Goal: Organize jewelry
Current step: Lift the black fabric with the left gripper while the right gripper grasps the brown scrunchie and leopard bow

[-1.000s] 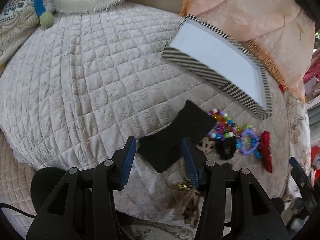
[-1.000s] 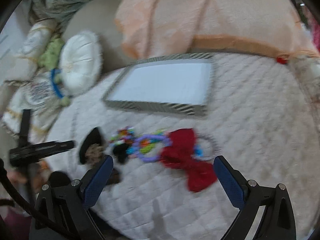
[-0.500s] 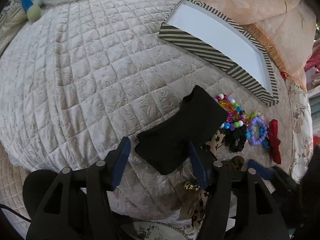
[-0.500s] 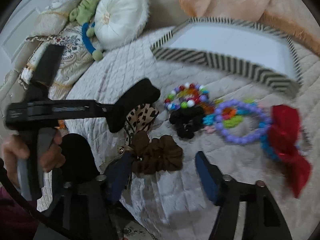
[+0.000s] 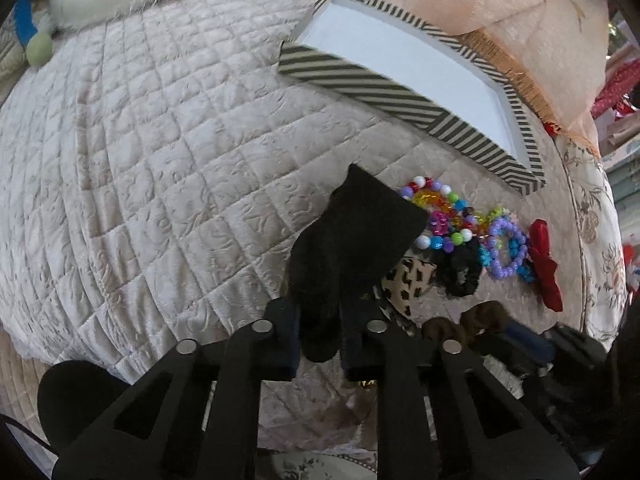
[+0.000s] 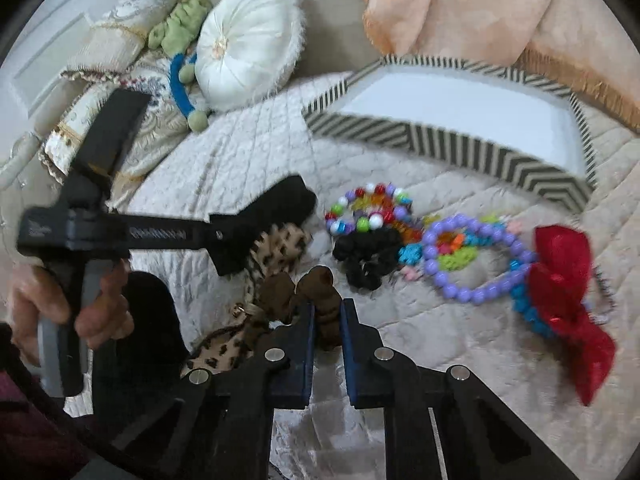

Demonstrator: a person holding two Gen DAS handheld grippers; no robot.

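Observation:
My left gripper point(image 5: 320, 320) is shut on a black fabric bow point(image 5: 352, 236), which also shows in the right wrist view point(image 6: 276, 208). My right gripper point(image 6: 326, 320) is shut on a brown scrunchie point(image 6: 316, 296), seen in the left wrist view point(image 5: 464, 324) too. A leopard-print bow point(image 6: 276, 256) lies under them. A black scrunchie point(image 6: 368, 256), a multicoloured bead bracelet point(image 6: 368, 208), a purple bead bracelet point(image 6: 468, 256) and a red bow point(image 6: 568, 300) lie on the quilted bed. A striped box with a white inside point(image 6: 460, 120) stands behind them.
A round white cushion point(image 6: 248, 48), a green plush toy point(image 6: 180, 24) and patterned pillows point(image 6: 116, 72) sit at the back left. A peach blanket point(image 6: 480, 4) lies behind the box. The quilted bedspread point(image 5: 160, 160) drops off at the front.
Both grippers went from open to shut: the left closed on the black bow, the right moved left to the brown scrunchie and closed on it.

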